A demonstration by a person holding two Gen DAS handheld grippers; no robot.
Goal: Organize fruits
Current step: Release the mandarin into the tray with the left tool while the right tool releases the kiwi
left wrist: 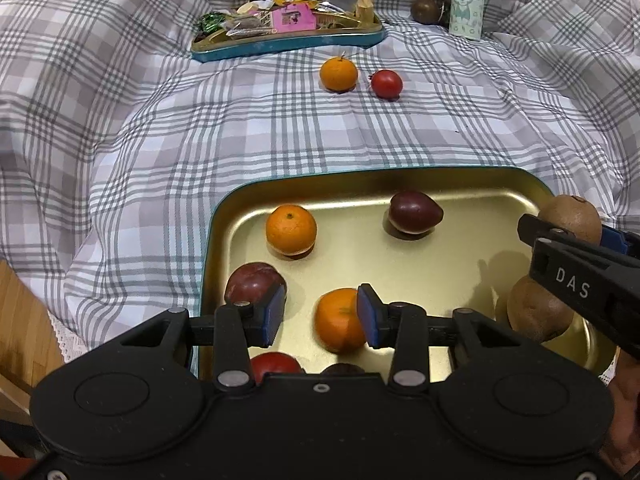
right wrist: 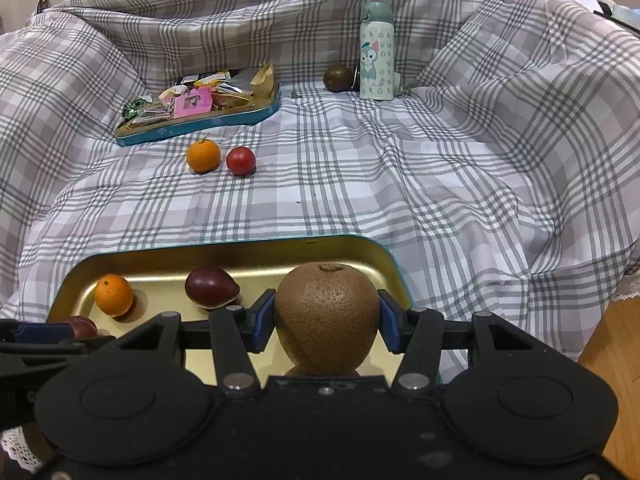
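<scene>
A gold tray (left wrist: 460, 216) lies on the checked cloth close in front of me. In it are two oranges (left wrist: 291, 229) (left wrist: 338, 320), two dark purple fruits (left wrist: 414, 212) (left wrist: 252, 284), a red fruit (left wrist: 276, 364) and a brown kiwi (left wrist: 536, 312). My left gripper (left wrist: 322, 316) hovers over the tray, open, its pads apart with nothing pressed between them. My right gripper (right wrist: 326, 320) is shut on a second kiwi (right wrist: 326, 312) above the tray's right end. Farther back on the cloth lie an orange (right wrist: 203, 155), a red fruit (right wrist: 241, 161) and a brown fruit (right wrist: 337, 78).
A teal tin (right wrist: 208, 122) full of snack packets sits at the back left. A pale patterned bottle (right wrist: 376, 52) stands at the back beside the brown fruit. The cloth rises in folds on both sides. Wooden floor (right wrist: 616, 344) shows past the cloth's right edge.
</scene>
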